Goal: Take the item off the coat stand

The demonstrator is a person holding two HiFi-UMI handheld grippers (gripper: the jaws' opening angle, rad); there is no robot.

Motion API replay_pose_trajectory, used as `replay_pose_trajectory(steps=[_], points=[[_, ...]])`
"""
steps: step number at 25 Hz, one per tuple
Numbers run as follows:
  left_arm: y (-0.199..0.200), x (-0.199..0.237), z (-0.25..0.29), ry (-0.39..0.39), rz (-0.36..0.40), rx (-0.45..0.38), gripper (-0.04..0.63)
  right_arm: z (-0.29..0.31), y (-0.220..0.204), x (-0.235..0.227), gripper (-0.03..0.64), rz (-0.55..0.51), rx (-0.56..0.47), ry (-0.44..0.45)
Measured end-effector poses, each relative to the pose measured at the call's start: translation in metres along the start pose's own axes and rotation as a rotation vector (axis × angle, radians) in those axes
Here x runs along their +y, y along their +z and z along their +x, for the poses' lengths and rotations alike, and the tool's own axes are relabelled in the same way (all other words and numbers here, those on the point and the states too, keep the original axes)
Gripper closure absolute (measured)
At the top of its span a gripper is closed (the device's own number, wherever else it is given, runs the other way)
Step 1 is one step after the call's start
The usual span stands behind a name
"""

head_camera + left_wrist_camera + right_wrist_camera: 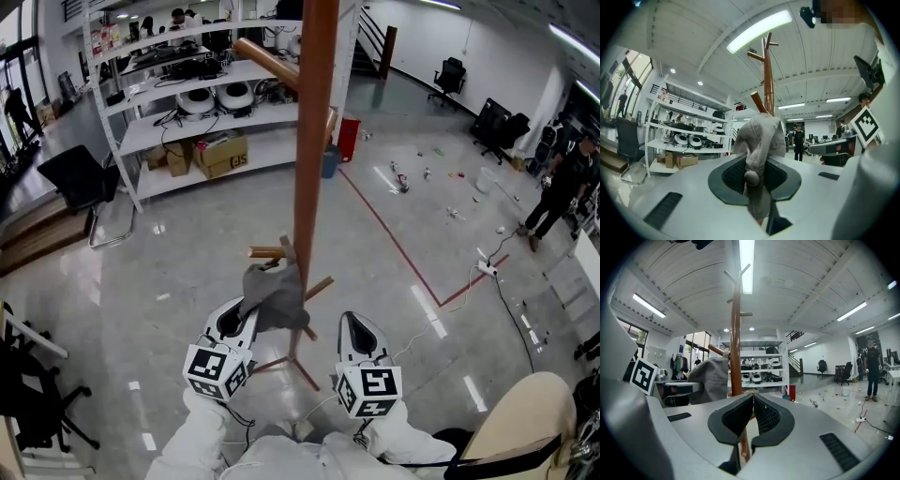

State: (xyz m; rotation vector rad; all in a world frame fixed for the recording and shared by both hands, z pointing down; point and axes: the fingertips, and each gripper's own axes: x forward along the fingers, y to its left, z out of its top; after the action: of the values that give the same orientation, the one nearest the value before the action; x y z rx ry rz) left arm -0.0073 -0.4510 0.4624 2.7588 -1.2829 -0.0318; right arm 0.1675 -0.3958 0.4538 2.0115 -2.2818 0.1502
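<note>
Open floor (pixel 187 281) round coat stand (pixel 309 141); grey cap (pixel 275 295) in L claw (pixel 242 319).

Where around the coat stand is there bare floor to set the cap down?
Bare floor lies left of the coat stand, bordered by the shelving, the black chair and the red line. Crowded: past the red line, scattered litter and a cable; the stand's feet spread right below the cap.
</note>
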Motion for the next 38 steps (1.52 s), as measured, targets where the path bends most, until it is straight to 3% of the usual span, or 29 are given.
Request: replay_pose_trajectory(steps=[23,38], points=[[0.06,0.016,-0.074,0.179,-0.006,-0.164,0.549,-0.02,0.007,0.033,0.606,0.008,-0.048,0.084],[-0.01,-0.023,-0.096,0.292,-0.128,-0.062,0.549,-0.023,-0.007,0.057,0.606,0.002,-0.024,0.159]])
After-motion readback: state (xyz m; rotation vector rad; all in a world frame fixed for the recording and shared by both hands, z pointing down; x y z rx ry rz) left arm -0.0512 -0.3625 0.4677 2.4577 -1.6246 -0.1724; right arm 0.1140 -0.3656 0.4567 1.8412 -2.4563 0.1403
